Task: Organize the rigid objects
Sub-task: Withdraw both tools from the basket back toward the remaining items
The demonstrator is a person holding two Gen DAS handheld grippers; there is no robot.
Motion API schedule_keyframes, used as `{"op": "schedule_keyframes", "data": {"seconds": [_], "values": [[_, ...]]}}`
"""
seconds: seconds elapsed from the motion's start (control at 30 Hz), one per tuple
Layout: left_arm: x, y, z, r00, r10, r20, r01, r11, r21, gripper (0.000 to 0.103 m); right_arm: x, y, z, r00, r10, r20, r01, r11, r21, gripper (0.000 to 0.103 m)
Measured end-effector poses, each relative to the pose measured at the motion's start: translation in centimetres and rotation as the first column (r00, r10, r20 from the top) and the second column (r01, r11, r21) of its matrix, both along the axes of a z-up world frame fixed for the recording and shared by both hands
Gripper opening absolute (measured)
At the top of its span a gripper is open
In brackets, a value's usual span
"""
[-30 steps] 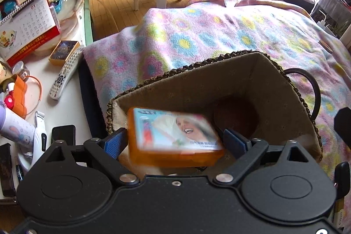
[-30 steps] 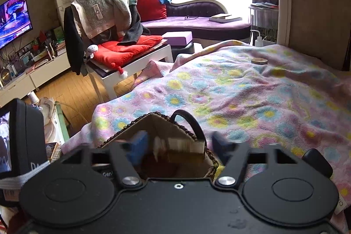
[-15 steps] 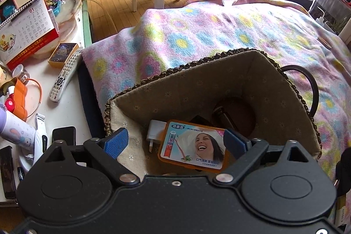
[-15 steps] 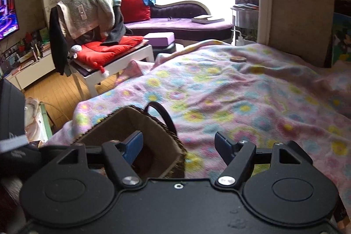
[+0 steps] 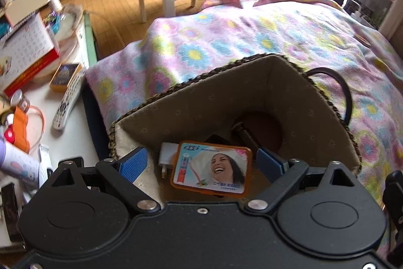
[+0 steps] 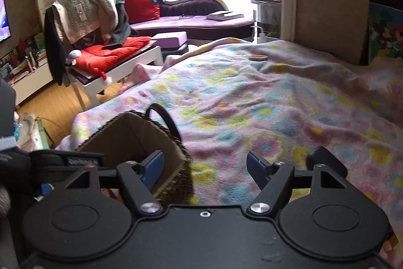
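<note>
- A floral fleece blanket [image 5: 252, 42], pink with blue and yellow blooms, covers the bed and fills the right wrist view from 12 o'clock round to 4 o'clock.
- A fabric-lined woven basket [image 5: 201, 102] with a dark loop handle [image 5: 337, 85] sits on the blanket at the bed's near corner; in the right wrist view it lies at 8 o'clock [image 6: 131, 132].
- The left gripper [image 5: 201, 163] hangs above the basket's open mouth, its blue-padded jaws spread wide and clear of everything below.
- The right gripper [image 6: 205, 165] is likewise open and holds nothing; its left jaw stands over the basket's corner, its right jaw over bare blanket.
- An orange-rimmed box [image 5: 211, 168] printed with a laughing face lies inside the basket, label up, framed between the left gripper's jaws but untouched by either pad.
- A white plug adapter [image 5: 167, 155] rests just beside the box at its 9 o'clock, on the basket floor.
- A dark cylindrical object [image 5: 245, 136] lies at the box's 1 o'clock, deeper in the basket; what it is cannot be told.
- On the white side table at 9 o'clock of the left wrist view are a desk calendar [image 5: 24, 52] and a white remote control [image 5: 66, 102].
- A small round disc [image 6: 258, 57] lies far up the blanket at 12 o'clock in the right wrist view.
</note>
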State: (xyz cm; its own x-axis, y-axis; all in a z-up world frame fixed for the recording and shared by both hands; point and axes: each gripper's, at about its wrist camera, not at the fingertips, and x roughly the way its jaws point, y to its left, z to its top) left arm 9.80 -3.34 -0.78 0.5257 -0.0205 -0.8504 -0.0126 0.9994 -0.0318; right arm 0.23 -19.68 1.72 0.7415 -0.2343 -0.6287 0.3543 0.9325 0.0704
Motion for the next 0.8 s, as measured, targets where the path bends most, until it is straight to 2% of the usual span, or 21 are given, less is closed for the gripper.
{"op": "schedule_keyframes", "data": {"seconds": [0.23,0.33,0.43,0.63,0.77,0.8], "values": [[-1.6,-3.2,1.2,0.983,-0.158,0.089,0.156,0.987,0.021,0.090,-4.4,-2.7,-2.8,0.989,-0.143,-0.030,0.139,0.986,-0.095,0.076],[-2.6,-5.0,1.4,0.965,-0.233,0.116,0.229,0.972,0.048,0.090,-6.7,-4.6,-4.8,0.973,-0.218,-0.073,0.206,0.967,-0.146,0.076],[-3.5,-6.7,1.5,0.942,-0.308,0.132,0.305,0.951,0.043,0.091,-8.9,-6.5,-6.8,0.952,-0.286,-0.111,0.265,0.948,-0.177,0.076],[-5.1,-10.1,0.9,0.895,-0.430,0.116,0.432,0.902,0.011,0.091,-12.7,-10.0,-9.5,0.897,-0.419,-0.144,0.393,0.903,-0.176,0.076],[-5.7,-12.2,-0.2,0.873,-0.483,0.076,0.482,0.876,0.021,0.091,-13.4,-11.5,-10.8,0.875,-0.457,-0.159,0.431,0.886,-0.173,0.076],[-6.0,-12.8,-0.6,0.867,-0.494,0.064,0.494,0.869,0.024,0.094,-13.5,-11.8,-10.9,0.871,-0.464,-0.161,0.437,0.882,-0.177,0.076]]}}
